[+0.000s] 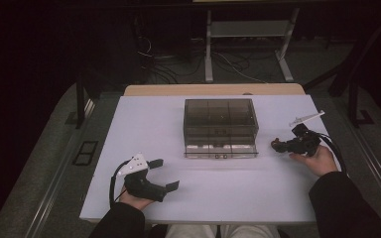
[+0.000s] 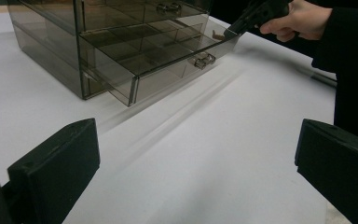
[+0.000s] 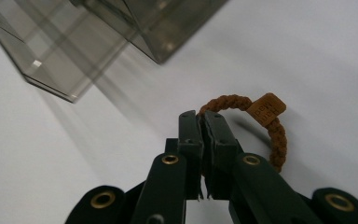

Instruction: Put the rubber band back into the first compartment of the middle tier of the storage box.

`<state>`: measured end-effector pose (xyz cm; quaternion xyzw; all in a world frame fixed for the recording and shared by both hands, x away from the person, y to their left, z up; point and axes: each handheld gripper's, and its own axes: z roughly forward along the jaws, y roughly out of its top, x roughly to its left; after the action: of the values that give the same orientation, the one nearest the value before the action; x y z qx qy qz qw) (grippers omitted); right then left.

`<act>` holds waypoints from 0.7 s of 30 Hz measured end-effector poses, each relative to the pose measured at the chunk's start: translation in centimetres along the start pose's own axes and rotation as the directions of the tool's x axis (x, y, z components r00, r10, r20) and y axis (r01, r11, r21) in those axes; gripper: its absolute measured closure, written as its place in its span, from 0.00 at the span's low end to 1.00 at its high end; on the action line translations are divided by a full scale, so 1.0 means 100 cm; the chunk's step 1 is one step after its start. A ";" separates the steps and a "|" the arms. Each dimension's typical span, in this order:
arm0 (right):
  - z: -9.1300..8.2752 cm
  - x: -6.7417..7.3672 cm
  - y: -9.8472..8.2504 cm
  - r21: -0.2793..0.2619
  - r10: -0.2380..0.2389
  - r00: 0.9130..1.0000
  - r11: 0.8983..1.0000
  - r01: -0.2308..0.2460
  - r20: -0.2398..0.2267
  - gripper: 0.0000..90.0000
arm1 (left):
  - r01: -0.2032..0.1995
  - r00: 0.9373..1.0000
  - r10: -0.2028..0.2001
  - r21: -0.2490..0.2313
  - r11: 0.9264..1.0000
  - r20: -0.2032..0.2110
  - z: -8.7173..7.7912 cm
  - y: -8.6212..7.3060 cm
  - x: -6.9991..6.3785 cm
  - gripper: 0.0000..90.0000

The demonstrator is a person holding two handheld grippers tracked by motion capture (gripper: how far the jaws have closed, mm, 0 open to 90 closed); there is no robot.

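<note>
**Right tool has the hair tie, drawer box sitting open**

So the right tool is clenched on a brown braided hair tie, the kind with a little tan tag on it. The jaws are pinched together on one end of the loop, and the rest of it sticks out to the side over the white surface. From the high view that tool sits just off the right front corner of the smoky clear drawer box, near it but not touching as far as I can see.

The box is mid-surface with its bottom drawer pulled out a bit, dividers visible inside.

The left tool is released, jaws spread wide with nothing between them, resting near the front left edge, well apart from the box.
</note>
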<state>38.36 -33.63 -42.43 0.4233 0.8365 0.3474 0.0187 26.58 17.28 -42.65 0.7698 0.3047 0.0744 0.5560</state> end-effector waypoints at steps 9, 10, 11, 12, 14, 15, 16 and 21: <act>-0.013 0.010 0.004 -0.022 -0.015 1.000 1.000 0.014 -0.023 0.95 | 0.001 1.000 -0.001 -0.001 1.000 0.001 0.000 0.000 0.001 0.00; -0.014 0.012 0.005 -0.021 -0.018 0.999 1.000 0.018 -0.026 0.95 | 0.001 1.000 -0.001 -0.002 1.000 0.001 0.000 0.000 0.001 0.00; -0.015 0.013 0.005 -0.020 -0.022 0.999 1.000 0.022 -0.025 0.95 | 0.001 1.000 -0.001 -0.001 1.000 0.000 0.000 0.000 0.001 0.00; -0.016 0.014 0.006 -0.020 -0.026 0.999 0.999 0.026 -0.026 0.95 | 0.001 1.000 -0.001 -0.002 1.000 0.000 0.000 0.000 0.001 0.00; -0.018 0.016 0.006 -0.023 -0.028 0.999 0.999 0.028 -0.030 0.95 | 0.002 1.000 -0.002 -0.002 1.000 0.000 0.000 0.000 0.001 0.00; -0.020 0.017 0.006 -0.025 -0.027 0.999 0.999 0.026 -0.032 0.95 | 0.002 1.000 -0.002 -0.002 1.000 0.000 0.000 0.000 0.001 0.00; -0.021 0.017 0.007 -0.032 -0.026 0.999 0.999 0.025 -0.037 0.95 | 0.002 1.000 -0.002 -0.002 1.000 0.000 0.000 0.000 0.001 0.00; -0.029 0.022 0.010 -0.054 -0.037 0.998 0.998 0.035 -0.043 0.95 | 0.002 1.000 -0.002 -0.002 1.000 0.000 0.000 0.000 0.001 0.00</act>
<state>36.67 -33.28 -39.04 0.3997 0.8347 0.3784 0.0176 26.63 17.33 -42.69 0.7687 0.3056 0.0742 0.5569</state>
